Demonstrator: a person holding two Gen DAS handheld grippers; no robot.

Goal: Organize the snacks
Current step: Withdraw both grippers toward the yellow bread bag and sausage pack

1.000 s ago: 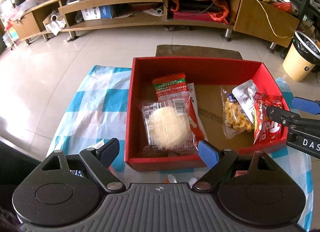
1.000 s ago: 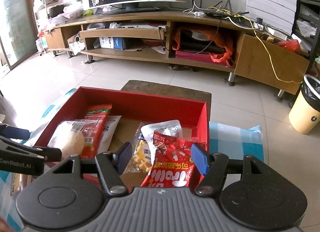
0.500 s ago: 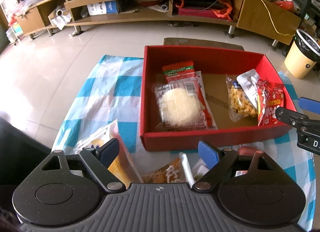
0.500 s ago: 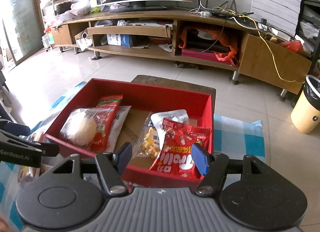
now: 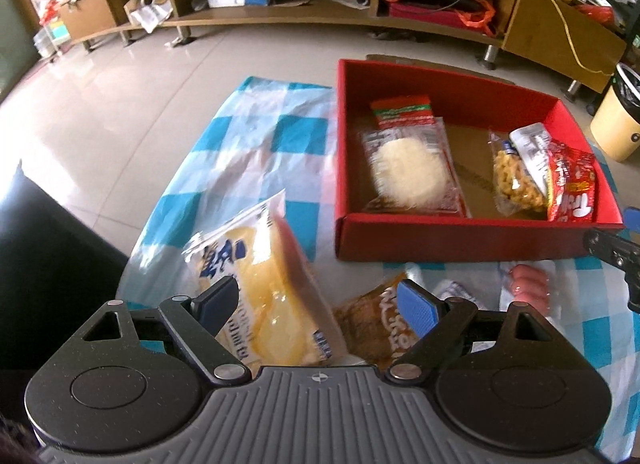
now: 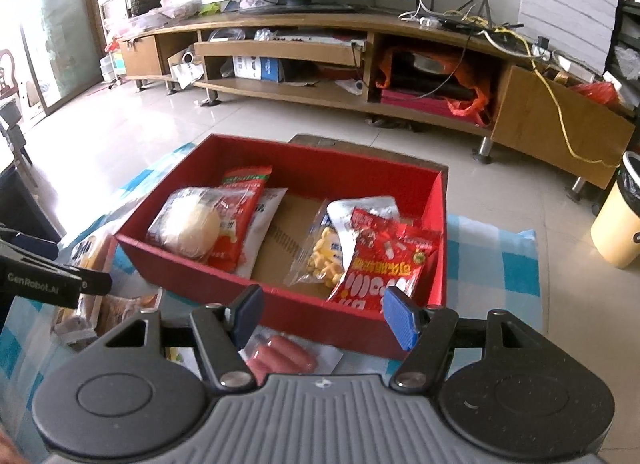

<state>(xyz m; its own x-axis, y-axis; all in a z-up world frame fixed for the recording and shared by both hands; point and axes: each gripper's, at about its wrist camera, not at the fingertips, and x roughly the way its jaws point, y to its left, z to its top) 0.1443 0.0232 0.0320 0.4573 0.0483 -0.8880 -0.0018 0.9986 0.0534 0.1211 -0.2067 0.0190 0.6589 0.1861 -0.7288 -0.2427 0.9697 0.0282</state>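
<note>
A red box (image 5: 448, 240) (image 6: 320, 310) stands on the blue-checked cloth (image 5: 256, 144) and holds a round white cake in clear wrap (image 5: 408, 168), a red-and-green packet (image 5: 402, 110), a bag of yellow puffs (image 5: 516, 180) and a red snack bag (image 5: 572, 188) (image 6: 384, 260). In front of the box lie a yellow bread bag (image 5: 260, 288), a brown packet (image 5: 376, 328) and a pack of pink sausages (image 5: 528, 284) (image 6: 280, 358). My left gripper (image 5: 316, 304) hovers open over the bread bag and brown packet. My right gripper (image 6: 320, 310) is open above the sausages, gripping nothing.
A long wooden TV cabinet (image 6: 360, 64) runs along the back wall across a tiled floor. A yellow bin (image 6: 618, 224) stands at the right. A dark piece of furniture (image 5: 44, 264) borders the cloth at the left.
Both grippers have drawn back from over the box toward the near side of the cloth, and the bread bag, brown packet and sausages have come into view. Neither jaw width changed.
</note>
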